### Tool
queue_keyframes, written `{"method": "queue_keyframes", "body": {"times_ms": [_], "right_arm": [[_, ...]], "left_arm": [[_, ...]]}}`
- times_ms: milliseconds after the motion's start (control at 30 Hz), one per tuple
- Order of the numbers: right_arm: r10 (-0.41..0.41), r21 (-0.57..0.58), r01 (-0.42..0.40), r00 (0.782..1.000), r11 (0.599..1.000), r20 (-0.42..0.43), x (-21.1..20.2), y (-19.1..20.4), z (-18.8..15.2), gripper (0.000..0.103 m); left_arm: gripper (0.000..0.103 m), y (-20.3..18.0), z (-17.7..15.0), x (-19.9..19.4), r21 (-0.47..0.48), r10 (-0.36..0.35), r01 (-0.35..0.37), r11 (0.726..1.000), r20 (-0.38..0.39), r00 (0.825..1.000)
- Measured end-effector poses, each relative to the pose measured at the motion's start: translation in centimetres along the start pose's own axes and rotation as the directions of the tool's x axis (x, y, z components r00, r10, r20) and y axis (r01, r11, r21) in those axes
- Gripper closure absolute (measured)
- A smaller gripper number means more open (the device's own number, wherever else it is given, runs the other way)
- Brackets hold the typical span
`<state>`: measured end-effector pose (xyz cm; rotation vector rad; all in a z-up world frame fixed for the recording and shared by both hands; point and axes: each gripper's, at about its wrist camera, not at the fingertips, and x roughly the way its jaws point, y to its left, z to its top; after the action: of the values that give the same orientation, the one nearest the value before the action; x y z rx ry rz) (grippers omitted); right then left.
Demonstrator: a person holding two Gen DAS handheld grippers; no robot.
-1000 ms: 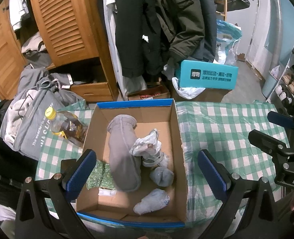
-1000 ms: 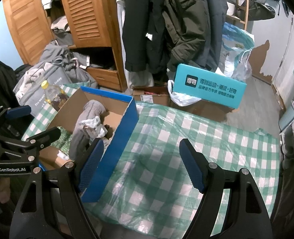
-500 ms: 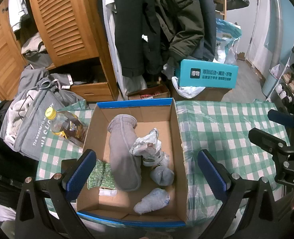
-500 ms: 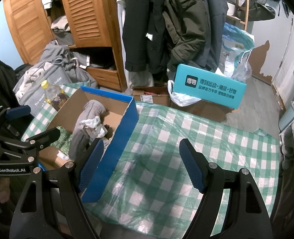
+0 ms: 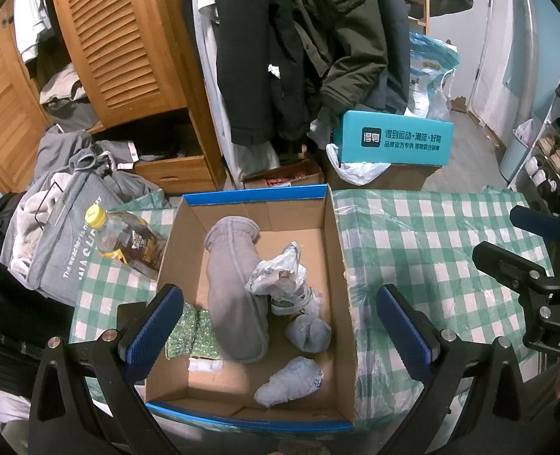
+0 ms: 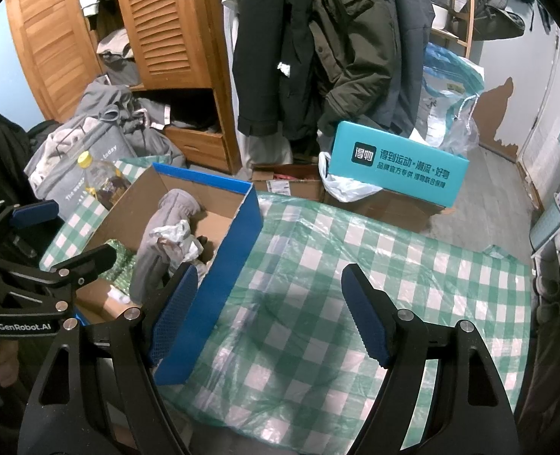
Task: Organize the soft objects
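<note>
An open cardboard box (image 5: 338, 265) with blue outer sides sits on a green checked tablecloth (image 5: 431, 250). Inside lie a long grey mitten (image 5: 234, 295), a crumpled white plastic bag (image 5: 276, 273), a small grey sock ball (image 5: 310, 333), a pale rolled sock (image 5: 287, 383) and a green patterned cloth (image 5: 192, 333). My left gripper (image 5: 280, 333) is open and empty, above the box. My right gripper (image 6: 268, 314) is open and empty, over the cloth to the right of the box (image 6: 219, 276). The mitten (image 6: 158, 239) also shows in the right wrist view.
A yellow-capped bottle (image 5: 128, 242) lies left of the box, beside a grey tote bag (image 5: 60, 250). Behind the table are a wooden wardrobe (image 5: 116, 49), hanging coats (image 5: 317, 49), a teal box (image 5: 393, 144) and shoe racks (image 5: 556, 151) at right.
</note>
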<state>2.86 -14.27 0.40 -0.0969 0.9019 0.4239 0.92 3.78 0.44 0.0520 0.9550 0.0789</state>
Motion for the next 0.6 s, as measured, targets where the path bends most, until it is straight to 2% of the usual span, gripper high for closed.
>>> {"method": "queue_keyframes", "body": {"times_ms": [600], "right_arm": [[-0.002, -0.001, 0.002, 1.000, 1.000, -0.001, 0.07, -0.02, -0.09, 0.025]], "left_arm": [[0.001, -0.15, 0.02, -0.05, 0.003, 0.000, 0.000, 1.000, 0.001, 1.000]]}}
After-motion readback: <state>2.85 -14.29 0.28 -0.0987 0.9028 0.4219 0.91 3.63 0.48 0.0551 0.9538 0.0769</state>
